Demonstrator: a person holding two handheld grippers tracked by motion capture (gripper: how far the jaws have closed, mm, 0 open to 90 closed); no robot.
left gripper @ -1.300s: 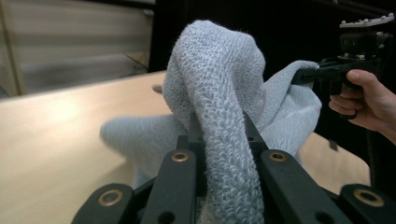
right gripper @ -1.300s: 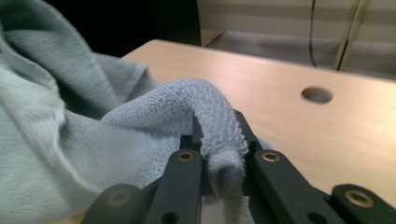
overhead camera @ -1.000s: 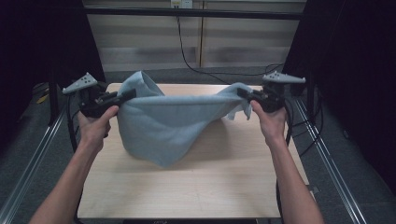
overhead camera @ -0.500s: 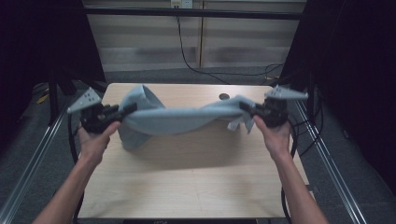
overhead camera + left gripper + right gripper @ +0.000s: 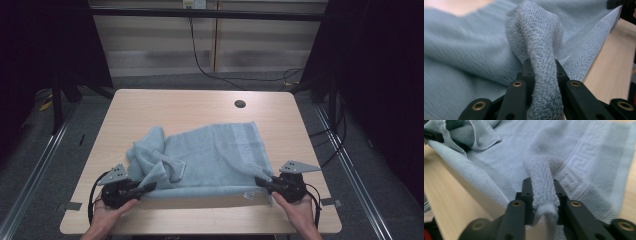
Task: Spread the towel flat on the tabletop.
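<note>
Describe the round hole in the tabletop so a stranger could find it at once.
Start at the wooden table and look past the blue towel toward the far edge. Right of centre sits the hole. It is the one small dark circle on the bare wood.

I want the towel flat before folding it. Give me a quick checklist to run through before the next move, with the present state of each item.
1. Towel down on the table: ok.
2. Left tongs have the near left corner between the jaws, which have just been opening: ok.
3. Right tongs have the near right corner between the jaws, also just opening: ok.
4. Near edge straight between the tongs: ok.
5. Left part flat: not ok, bunched and folded over.
6. Pads fully let go of the cloth: cannot tell.
</note>
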